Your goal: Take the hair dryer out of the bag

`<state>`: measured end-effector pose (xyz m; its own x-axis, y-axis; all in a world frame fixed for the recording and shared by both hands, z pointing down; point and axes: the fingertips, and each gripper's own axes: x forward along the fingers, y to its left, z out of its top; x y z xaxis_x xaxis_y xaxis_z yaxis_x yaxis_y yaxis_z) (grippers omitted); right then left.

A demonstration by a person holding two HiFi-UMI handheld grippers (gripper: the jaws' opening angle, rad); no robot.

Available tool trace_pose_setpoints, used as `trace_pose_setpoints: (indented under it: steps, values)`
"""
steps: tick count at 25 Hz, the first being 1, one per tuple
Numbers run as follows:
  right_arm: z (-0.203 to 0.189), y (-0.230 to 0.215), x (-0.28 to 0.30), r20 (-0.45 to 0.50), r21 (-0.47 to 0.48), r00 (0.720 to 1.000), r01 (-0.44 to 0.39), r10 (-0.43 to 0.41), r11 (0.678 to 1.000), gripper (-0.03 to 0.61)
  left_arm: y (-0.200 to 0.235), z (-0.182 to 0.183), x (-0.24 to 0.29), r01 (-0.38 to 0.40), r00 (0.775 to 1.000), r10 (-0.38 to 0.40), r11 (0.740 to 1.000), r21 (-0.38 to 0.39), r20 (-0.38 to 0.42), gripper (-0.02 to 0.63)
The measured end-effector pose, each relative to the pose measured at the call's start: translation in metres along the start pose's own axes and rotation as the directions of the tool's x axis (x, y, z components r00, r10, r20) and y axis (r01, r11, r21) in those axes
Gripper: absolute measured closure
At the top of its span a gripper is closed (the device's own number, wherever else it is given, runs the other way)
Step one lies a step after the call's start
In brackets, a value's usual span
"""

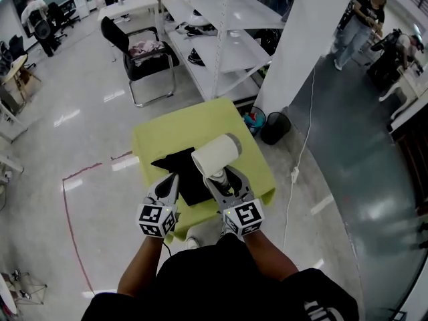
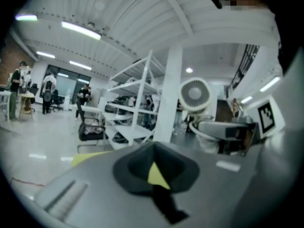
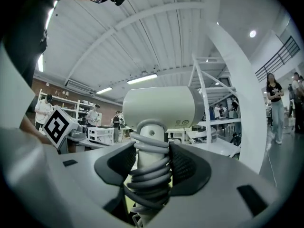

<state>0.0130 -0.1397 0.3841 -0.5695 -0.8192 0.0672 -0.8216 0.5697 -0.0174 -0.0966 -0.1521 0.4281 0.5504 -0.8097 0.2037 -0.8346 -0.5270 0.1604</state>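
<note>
The hair dryer looks free of the bag, its handle pinched in the right gripper's jaws; the left gripper's jaws clamp the bag.

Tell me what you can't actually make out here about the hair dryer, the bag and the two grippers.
- Hair dryer handle end and plug: right gripper view, hidden by the wound cord and the right gripper clamped on the handle.
- Bag opening: head view, too small and dark.
- Left gripper: shut, but the blurred left gripper view doesn't show whether it pinches bag fabric.
- Print on the hair dryer: too small.
</note>
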Motion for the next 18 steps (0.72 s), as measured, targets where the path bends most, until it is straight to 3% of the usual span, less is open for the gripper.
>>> trace_pose_setpoints:
  steps: [9, 18]
  values:
    - [0.012, 0.015, -0.002, 0.038, -0.032, 0.999, -0.008, 0.010, 0.999, 0.365, -0.003, 0.007, -0.016, -0.018, 1.000, 0.016, 0.997, 0.081, 0.021, 0.606]
    - [0.006, 0.013, -0.008, 0.018, -0.020, 0.999, 0.029, -0.028, 0.999, 0.365, -0.005, 0.001, -0.024, -0.009, 1.000, 0.008, 0.996, 0.094, 0.011, 0.606]
